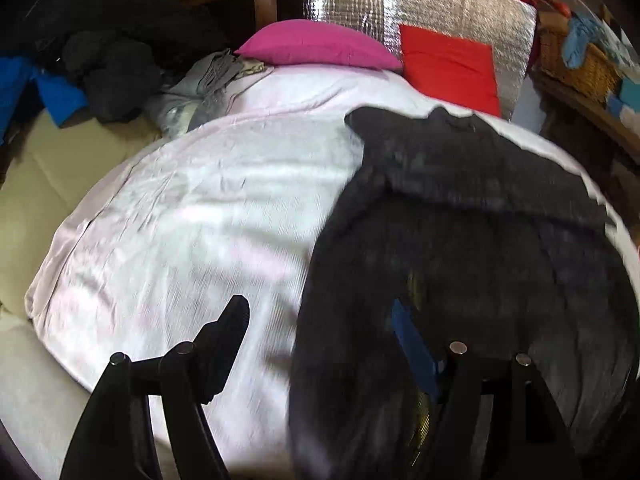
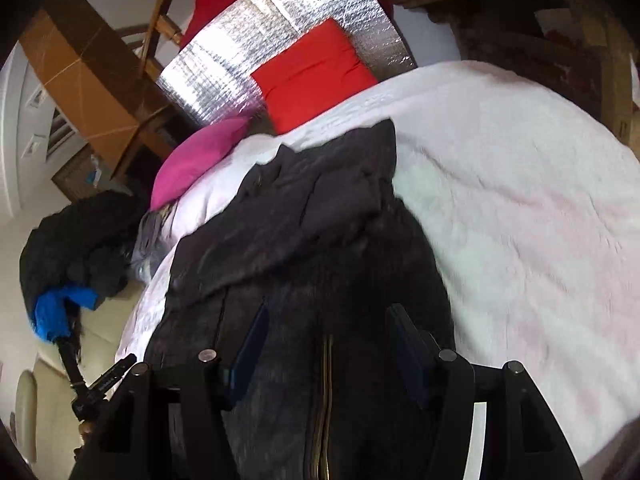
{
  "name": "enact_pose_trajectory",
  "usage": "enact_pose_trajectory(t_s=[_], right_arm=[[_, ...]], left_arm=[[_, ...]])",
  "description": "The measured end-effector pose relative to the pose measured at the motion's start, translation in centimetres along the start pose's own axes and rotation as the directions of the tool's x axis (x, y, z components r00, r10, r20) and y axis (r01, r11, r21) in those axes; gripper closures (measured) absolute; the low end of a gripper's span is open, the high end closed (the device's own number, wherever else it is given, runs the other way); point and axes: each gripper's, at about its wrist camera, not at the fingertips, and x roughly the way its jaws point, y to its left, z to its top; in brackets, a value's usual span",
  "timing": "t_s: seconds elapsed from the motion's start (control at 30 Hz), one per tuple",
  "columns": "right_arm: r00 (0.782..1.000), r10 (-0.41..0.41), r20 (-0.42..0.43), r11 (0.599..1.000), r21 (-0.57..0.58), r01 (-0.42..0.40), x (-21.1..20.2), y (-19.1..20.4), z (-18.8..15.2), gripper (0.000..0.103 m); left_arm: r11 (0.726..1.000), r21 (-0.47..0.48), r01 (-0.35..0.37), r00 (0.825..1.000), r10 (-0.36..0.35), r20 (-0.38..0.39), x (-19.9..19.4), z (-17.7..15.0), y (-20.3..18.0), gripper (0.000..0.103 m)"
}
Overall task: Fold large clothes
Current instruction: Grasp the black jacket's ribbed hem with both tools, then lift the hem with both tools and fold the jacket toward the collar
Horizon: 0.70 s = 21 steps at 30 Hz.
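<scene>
A large dark jacket [image 1: 472, 248] lies on the bed's pale pink sheet [image 1: 192, 208], towards the right side in the left wrist view. My left gripper [image 1: 320, 320] is open, its left finger over the sheet and its right finger over the jacket's left edge. In the right wrist view the jacket [image 2: 304, 232] runs lengthways away from me, its gold zipper [image 2: 326, 400] between the fingers. My right gripper [image 2: 328, 332] is open, low over the jacket's near end, holding nothing.
A pink pillow [image 1: 316, 46] and a red cushion [image 1: 450, 68] lie at the head of the bed before a silver foil panel [image 1: 440, 0]. A pile of dark and blue clothes [image 1: 92, 60] sits at the left. A wicker basket [image 1: 576, 60] stands on the right.
</scene>
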Motion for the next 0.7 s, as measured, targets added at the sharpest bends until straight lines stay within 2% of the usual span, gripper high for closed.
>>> enact_pose_trajectory(t_s=[0.1,0.2,0.33,0.53,0.7], right_arm=[[1.000,0.019,-0.022,1.000,-0.008,-0.019,-1.1,-0.2,-2.0,0.038],[0.998,0.022,-0.052,1.000,-0.019,-0.023,-1.9,-0.5,-4.1,0.038],[0.993,0.006,-0.115,1.000,-0.028,-0.009,-2.4,-0.8,-6.5,0.038],[0.981,-0.014,-0.193,0.999,-0.037,0.006,-3.4,-1.7,-9.9,0.038],[0.963,-0.026,-0.268,1.000,-0.009,0.024,-3.3,-2.6,-11.9,0.037]], left_arm=[[1.000,0.001,-0.004,1.000,0.004,-0.001,-1.1,-2.4,0.9,0.029],[0.997,-0.059,0.047,0.998,-0.049,-0.032,-2.0,-4.3,2.0,0.029],[0.986,-0.129,0.109,0.988,-0.122,-0.099,-2.5,-6.5,2.2,0.028],[0.984,-0.102,0.145,0.971,-0.161,-0.179,-2.6,-9.0,-0.1,0.026],[0.980,-0.107,0.168,0.959,-0.188,-0.213,-2.4,-10.3,-0.9,0.026]])
